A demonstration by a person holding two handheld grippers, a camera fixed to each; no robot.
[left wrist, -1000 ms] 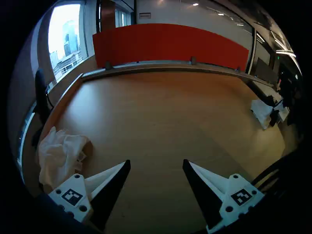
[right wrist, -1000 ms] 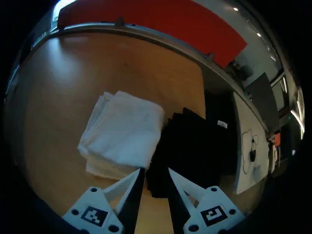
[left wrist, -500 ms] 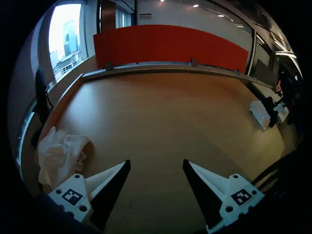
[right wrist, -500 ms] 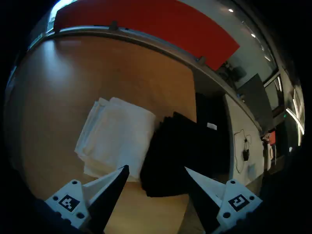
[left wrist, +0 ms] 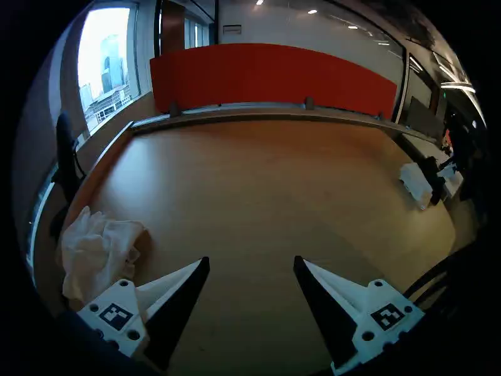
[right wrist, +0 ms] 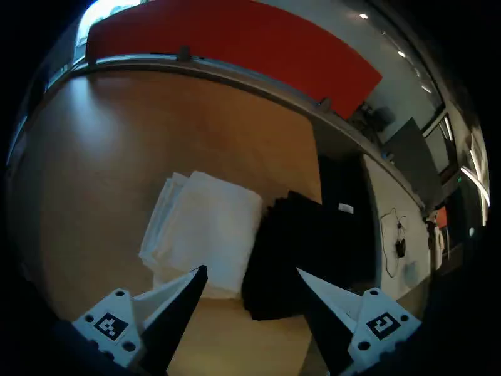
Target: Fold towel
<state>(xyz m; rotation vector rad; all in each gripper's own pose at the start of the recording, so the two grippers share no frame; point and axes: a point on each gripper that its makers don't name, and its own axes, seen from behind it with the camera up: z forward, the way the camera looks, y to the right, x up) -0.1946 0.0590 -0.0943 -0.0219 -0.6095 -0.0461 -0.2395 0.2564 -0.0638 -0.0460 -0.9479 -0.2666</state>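
Observation:
A folded stack of white towels (right wrist: 206, 235) lies on the wooden table (right wrist: 125, 144), with a folded stack of black towels (right wrist: 294, 250) touching its right side. My right gripper (right wrist: 250, 279) stands open just above the near edges of both stacks, nothing between its fingers. In the left gripper view a crumpled white towel (left wrist: 94, 250) lies at the table's left edge, beside my open left gripper (left wrist: 250, 266), which hovers over bare wood. The folded white stack (left wrist: 416, 183) and the right gripper's dark shape (left wrist: 435, 175) appear far off at the right.
A red partition (left wrist: 275, 72) runs along the table's far edge. A dark chair (left wrist: 66, 150) stands left of the table, by a window. Right of the table sits a white desk (right wrist: 401, 244) with cables.
My right gripper went from nearly shut to open and drew back a little from the black stack. The left gripper has barely moved.

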